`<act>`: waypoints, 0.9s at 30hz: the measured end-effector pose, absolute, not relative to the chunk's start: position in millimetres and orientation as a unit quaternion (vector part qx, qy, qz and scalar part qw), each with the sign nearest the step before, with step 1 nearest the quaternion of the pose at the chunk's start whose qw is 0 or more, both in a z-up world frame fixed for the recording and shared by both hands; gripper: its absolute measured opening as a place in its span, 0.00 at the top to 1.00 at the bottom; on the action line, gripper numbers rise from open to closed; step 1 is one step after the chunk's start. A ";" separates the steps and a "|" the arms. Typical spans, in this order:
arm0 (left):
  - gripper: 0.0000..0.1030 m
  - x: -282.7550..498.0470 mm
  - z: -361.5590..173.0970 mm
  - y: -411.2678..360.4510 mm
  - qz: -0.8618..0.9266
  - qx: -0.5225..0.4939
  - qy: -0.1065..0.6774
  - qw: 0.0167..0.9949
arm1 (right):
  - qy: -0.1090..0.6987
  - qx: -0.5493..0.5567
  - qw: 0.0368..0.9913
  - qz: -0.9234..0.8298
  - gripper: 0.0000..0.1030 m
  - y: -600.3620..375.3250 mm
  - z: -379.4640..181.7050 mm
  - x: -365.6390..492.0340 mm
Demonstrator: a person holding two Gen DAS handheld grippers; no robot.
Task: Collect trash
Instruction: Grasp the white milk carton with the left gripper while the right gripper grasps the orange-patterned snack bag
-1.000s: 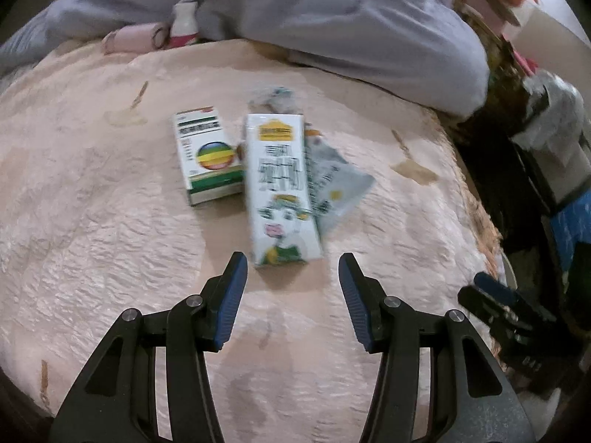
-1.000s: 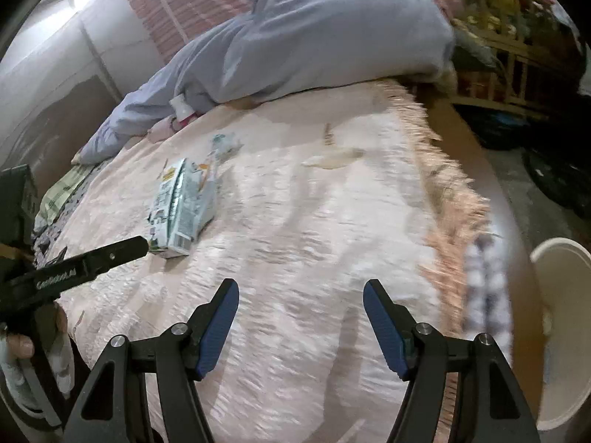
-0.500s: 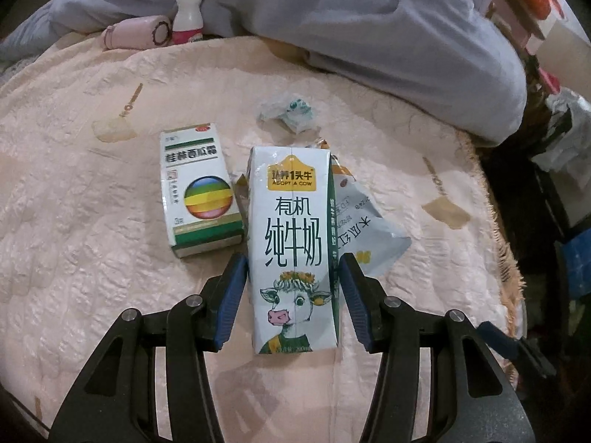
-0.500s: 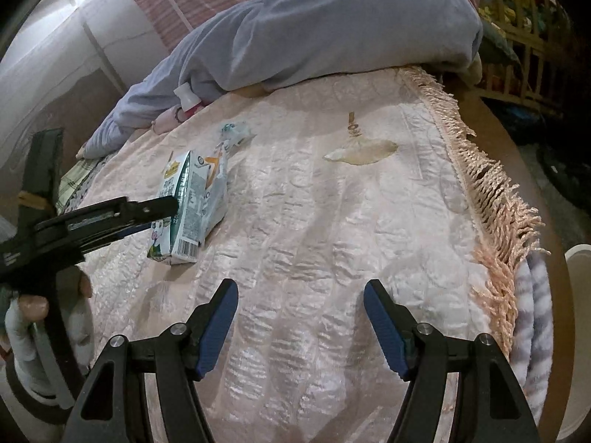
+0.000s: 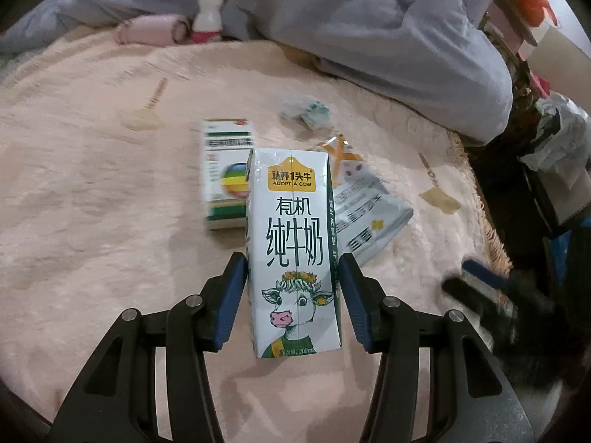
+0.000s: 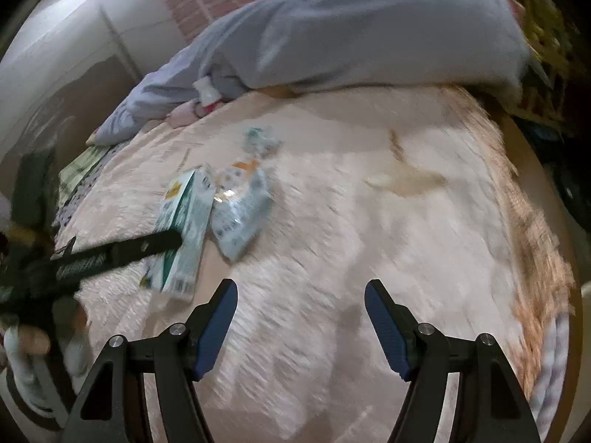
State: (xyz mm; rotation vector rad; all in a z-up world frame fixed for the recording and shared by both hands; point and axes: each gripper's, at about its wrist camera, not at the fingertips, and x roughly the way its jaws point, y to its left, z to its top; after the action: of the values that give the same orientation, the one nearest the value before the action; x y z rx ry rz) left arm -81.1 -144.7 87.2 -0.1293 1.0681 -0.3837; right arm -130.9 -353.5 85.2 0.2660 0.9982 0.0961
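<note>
- Milk carton, white and green with a cartoon cow printed on it (image 5: 293, 254), lying flat at lower centre of the left wrist view, on the pale pink quilted bedspread (image 5: 92, 221).
- Left gripper (image 5: 292, 297) straddling the carton's lower half, blue pads (image 5: 231, 295) at either side; left pad looks to be touching, right pad just beside; firm clamp or not: cannot tell.
- Right gripper (image 6: 300, 328) spread wide over bare bedspread at lower centre of its own view, holding nothing.
- Risk: thin card likely to buckle under a hard squeeze, or slip out if lifted on a loose pinch.
- Risk: small white box with a rainbow ball (image 5: 225, 173) touching or overlapping the carton's upper left corner, grey foil pouch (image 5: 365, 217) tucked at its right; either could drag along.
- Crumpled wrapper (image 5: 304, 112) beyond, apart.
- Fringed bedspread edge (image 6: 532, 243) at right; a dropped carton could go over it.
- Open room: bare spread at lower left; grey-blue bedding (image 5: 369, 18) blocks the top.
</note>
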 end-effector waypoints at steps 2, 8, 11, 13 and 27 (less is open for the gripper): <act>0.52 -89.0 87.9 -134.3 -0.179 -0.055 0.506 0.842 | 0.475 0.114 0.871 0.056 0.33 -345.0 89.8 -118.8; 0.52 -99.8 79.5 -109.5 -0.170 -0.069 0.516 0.836 | 0.497 0.052 0.860 0.106 0.23 -304.3 84.8 -60.8; 0.52 -99.6 76.6 -105.8 -0.167 -0.072 0.519 0.836 | 0.522 -0.001 0.846 0.107 0.23 -283.9 70.1 -34.0; 0.52 -98.6 73.9 -105.8 -0.167 -0.073 0.522 0.833 | 0.536 -0.018 0.837 0.110 0.23 -273.3 60.0 -17.9; 0.52 -93.6 62.1 -107.3 -0.172 -0.089 0.534 0.823 | 0.539 0.003 0.837 0.096 0.37 -271.0 33.6 -15.0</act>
State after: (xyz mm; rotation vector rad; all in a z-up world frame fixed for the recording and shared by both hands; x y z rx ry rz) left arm -93.6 -107.3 62.1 -0.1892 1.1361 -0.3656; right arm -15.0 -271.0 33.6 0.0055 1.1418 0.2022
